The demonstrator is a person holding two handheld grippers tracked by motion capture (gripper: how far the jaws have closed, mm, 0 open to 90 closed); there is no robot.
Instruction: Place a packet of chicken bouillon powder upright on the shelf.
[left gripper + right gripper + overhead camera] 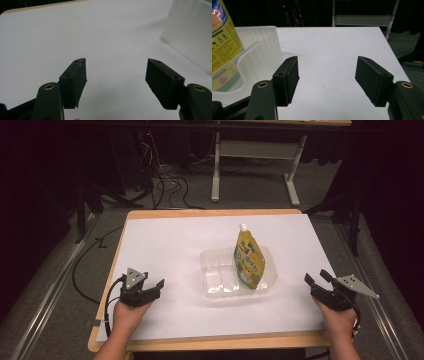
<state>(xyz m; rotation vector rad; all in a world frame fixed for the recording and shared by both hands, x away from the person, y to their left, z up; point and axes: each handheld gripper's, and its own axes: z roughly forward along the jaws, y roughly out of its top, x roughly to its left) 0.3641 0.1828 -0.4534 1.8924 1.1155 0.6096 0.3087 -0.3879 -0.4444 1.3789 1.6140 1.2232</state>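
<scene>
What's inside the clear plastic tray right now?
The clear tray holds one yellow spouted pouch, standing in its right half; the left half looks bare. The pouch hides the tray floor beneath and behind it.

Your left gripper point(152, 287) and right gripper point(316, 277) are both black, each topped by a grey three-cornered plate and trailing a black cable. In the gripper views, your jaws are flat rectangular blocks with small screw holes, hinged on arms carrying brass-ringed pivots.
</scene>
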